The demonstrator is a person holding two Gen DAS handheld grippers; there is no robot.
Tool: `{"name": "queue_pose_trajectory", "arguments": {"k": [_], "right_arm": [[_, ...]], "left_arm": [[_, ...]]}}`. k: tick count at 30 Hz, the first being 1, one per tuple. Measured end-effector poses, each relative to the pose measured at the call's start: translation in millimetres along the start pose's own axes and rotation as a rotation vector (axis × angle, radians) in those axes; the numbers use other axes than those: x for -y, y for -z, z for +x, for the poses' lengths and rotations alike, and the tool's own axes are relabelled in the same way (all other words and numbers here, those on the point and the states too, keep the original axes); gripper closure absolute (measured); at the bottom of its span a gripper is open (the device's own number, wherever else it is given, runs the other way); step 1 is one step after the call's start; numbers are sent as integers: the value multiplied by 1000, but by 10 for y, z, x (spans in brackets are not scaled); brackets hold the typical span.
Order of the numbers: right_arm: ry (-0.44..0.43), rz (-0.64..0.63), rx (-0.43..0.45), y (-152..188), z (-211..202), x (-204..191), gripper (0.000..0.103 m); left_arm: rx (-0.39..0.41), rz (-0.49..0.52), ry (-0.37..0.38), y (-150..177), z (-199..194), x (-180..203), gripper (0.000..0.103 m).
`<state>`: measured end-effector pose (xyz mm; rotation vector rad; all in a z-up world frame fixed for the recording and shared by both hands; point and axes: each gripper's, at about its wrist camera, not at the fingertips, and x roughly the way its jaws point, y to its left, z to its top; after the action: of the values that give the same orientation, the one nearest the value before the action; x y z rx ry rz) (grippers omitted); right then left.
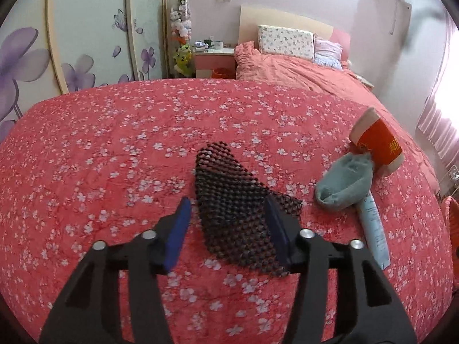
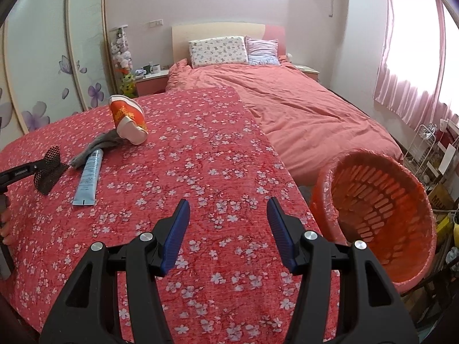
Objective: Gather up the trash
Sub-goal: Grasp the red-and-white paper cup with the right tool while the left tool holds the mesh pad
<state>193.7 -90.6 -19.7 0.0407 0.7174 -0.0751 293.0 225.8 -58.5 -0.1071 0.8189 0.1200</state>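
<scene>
The left gripper [image 1: 228,229] hangs just over the flowered cloth [image 1: 114,149], its blue pads parted with a black mesh mat [image 1: 229,189] lying between them; one pad overlaps the mat's edge, but nothing is pinched, so the mat looks to rest on the cloth rather than hang from the claw. The right gripper [image 2: 228,229] hovers over bare cloth near the right edge, jaws about half open and empty, probably kept there because the orange basket [image 2: 338,172] stands just off that edge, tilted towards it, ready to take whatever is passed over. Further back towards the left edge lie a pale blue tube [image 2: 89,176], a grey-green sock [image 1: 344,183] touching it, and a red paper cup [image 1: 378,140] tipped on its side against the sock – a tight cluster, likely the next pickings
</scene>
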Motion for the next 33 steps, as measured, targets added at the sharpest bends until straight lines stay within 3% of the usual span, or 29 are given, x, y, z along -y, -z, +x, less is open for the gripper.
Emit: {"name": "queue_pose_trajectory", "arguments": {"k": [5, 9, 12, 14, 16, 22, 31, 33], "right_arm": [[-2, -3, -2, 0, -4, -23, 47], [-9, -12, -11, -8, 11, -99, 47], [-20, -15, -19, -22, 33, -160, 47], [-30, -16, -25, -33, 54, -210, 47], [-38, -22, -24, -49, 72, -276, 47], [-89, -41, -8, -223, 198, -535, 47], [-184, -12, 1, -642, 613, -911, 46], [-188, -16, 1, -704, 707, -998, 39]], "left_arm": [[-38, 12, -32, -1, 143, 100, 33], [-92, 17, -32, 10, 238, 129, 36], [-78, 46, -25, 13, 214, 174, 57], [-71, 70, -11, 25, 196, 192, 79], [-71, 56, -4, 36, 192, 167, 83], [-74, -16, 42, 45, 186, 15, 86], [-75, -36, 57, 45, 172, -4, 85], [-75, -45, 64, 51, 158, -36, 85]]}}
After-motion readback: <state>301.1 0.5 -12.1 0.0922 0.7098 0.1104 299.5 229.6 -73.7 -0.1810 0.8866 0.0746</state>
